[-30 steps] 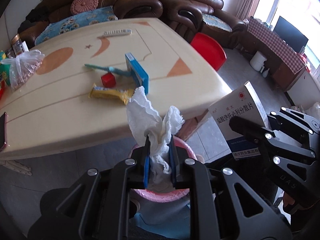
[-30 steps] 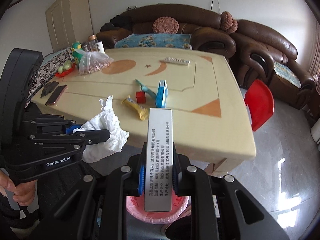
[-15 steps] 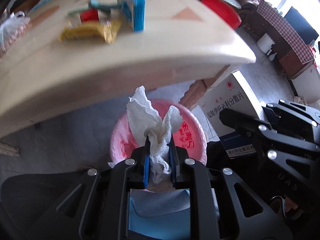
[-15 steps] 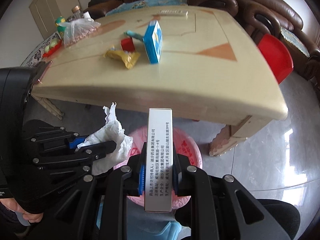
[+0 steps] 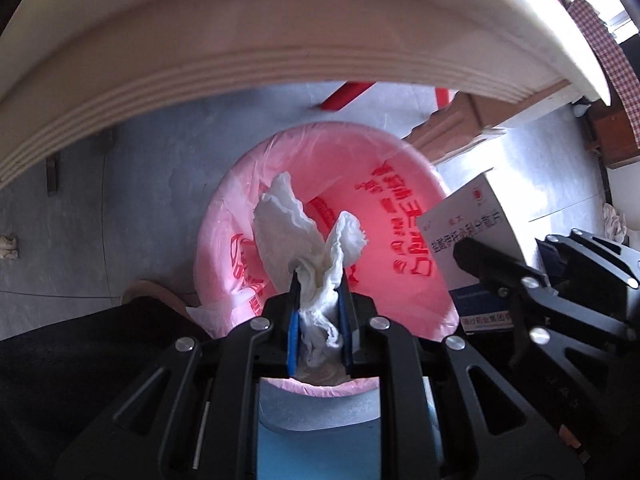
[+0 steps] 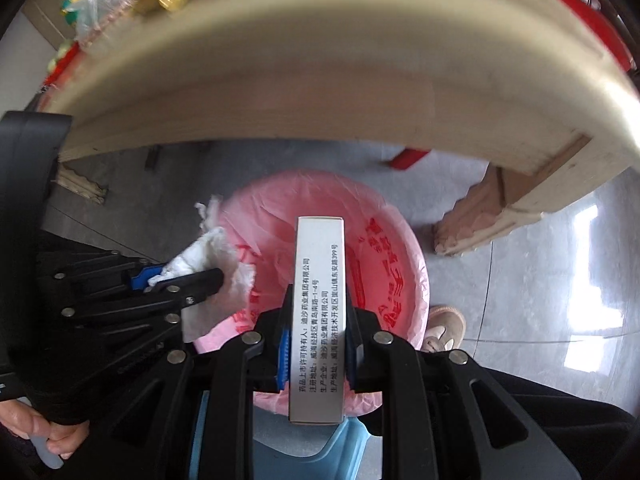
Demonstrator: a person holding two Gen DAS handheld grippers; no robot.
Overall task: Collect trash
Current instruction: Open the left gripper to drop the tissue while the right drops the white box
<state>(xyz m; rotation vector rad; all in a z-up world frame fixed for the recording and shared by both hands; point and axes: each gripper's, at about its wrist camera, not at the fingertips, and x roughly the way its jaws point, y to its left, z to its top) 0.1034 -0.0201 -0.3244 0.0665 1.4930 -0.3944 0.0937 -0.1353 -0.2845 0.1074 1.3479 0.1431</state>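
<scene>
Pink-lined bin (image 5: 404, 184) below; left tool (image 5: 320, 280) clamps tissue (image 5: 280, 232), right tool (image 6: 318, 296) box (image 6: 318, 312).

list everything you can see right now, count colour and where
tissue: one, white, pinched in the left gripper above the bin
box: one, white with black print, clamped in the right gripper above the bin
bin: one, pink liner with red print, on the floor below the table edge
table: one, cream, edge overhead
shoe: one, beige, right of the bin
left gripper: black, shut on tissue
right gripper: black, shut on box
</scene>
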